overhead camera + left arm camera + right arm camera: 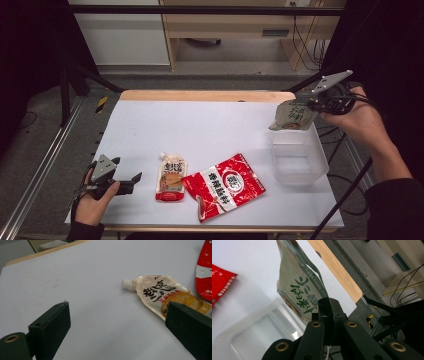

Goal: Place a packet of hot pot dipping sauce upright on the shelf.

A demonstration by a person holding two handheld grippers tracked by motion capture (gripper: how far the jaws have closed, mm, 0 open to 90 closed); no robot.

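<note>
Right hand-held gripper (311, 104) clamped tight on one edge of a green-printed pouch (292, 115), held in the air just above the far rim of the clear plastic tub (297, 156); pouch hanging off the jaw tips, tub directly beneath and slightly nearer the person. Left hand-held gripper (131, 180) resting low over the bench (210, 125), jaws spread wide with nothing between them; spouted yellow pouch (171, 177) lying flat just ahead of its tips, red packet (225, 185) beyond that.

Risks, as judgement: grip taken only at a thin edge, so a slip likely if swung; release too early and the pouch could catch the tub wall, drape over the rim or slide off onto the bench; light tub could shift if nudged.

Right gripper view: jaws pressed together on the green-printed pouch (299, 290), tub (262, 335) below. High view: pouch's place over the tub rim, plus both hands. Left gripper view: open jaws, white cap of the spouted yellow pouch (162, 296).
</note>
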